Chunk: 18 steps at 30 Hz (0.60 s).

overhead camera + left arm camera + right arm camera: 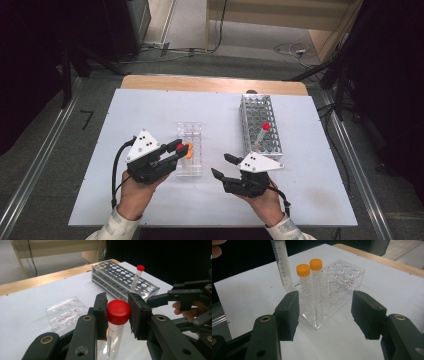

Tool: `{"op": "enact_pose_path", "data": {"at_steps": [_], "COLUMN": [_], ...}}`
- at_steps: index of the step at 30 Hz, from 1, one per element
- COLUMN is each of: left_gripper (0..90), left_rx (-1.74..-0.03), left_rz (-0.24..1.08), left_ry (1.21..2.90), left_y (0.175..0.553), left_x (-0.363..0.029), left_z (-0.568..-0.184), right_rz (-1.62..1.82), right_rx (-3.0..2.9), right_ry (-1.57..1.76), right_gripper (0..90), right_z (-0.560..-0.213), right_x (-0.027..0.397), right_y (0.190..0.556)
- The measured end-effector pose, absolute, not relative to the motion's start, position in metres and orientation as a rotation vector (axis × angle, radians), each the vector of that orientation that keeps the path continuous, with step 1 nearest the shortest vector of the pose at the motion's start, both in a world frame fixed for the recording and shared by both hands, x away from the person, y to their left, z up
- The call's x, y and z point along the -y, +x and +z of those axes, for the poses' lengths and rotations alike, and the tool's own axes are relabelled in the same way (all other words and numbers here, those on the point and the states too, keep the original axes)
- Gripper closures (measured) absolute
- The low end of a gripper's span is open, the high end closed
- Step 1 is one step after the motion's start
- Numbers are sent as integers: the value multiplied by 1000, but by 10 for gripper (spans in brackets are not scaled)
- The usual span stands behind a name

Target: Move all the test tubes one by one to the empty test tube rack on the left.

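Between left hand-held gripper jaws: gripped clear red-capped tube | right hand-held gripper: open

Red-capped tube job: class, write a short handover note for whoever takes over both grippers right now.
Left gripper: jaws shut on the red-capped tube, held above the clear rack.
Right gripper: jaws open, nothing between them, facing the clear rack.
Things: two orange-capped tubes stand in the clear rack; another red-capped tube leans in the metal rack.
Done: one red-capped tube sits in the metal rack.
Left: probably place the held tube in the metal rack, then perhaps the orange ones.
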State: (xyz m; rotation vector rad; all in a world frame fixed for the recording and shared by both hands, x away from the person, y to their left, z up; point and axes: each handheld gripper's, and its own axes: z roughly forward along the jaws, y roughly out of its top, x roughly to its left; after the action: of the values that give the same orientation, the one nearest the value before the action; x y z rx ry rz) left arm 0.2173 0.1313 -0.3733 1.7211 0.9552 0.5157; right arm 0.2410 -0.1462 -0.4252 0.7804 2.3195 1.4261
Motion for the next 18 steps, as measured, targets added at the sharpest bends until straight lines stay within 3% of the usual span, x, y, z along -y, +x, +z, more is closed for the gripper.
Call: {"op": "enact_pose_path", "data": {"at_steps": [18], "left_gripper": [708], "left_rx": [-1029], "left_rz": [653], "left_ry": [1665], "left_y": [238], "left_x": [-139], "left_z": [-376], "right_rz": [1406], "right_rx": [-2299], "right_ry": [831], "right_gripper": [377], "right_z": [-429], "right_x": [153], "right_y": [249]}}
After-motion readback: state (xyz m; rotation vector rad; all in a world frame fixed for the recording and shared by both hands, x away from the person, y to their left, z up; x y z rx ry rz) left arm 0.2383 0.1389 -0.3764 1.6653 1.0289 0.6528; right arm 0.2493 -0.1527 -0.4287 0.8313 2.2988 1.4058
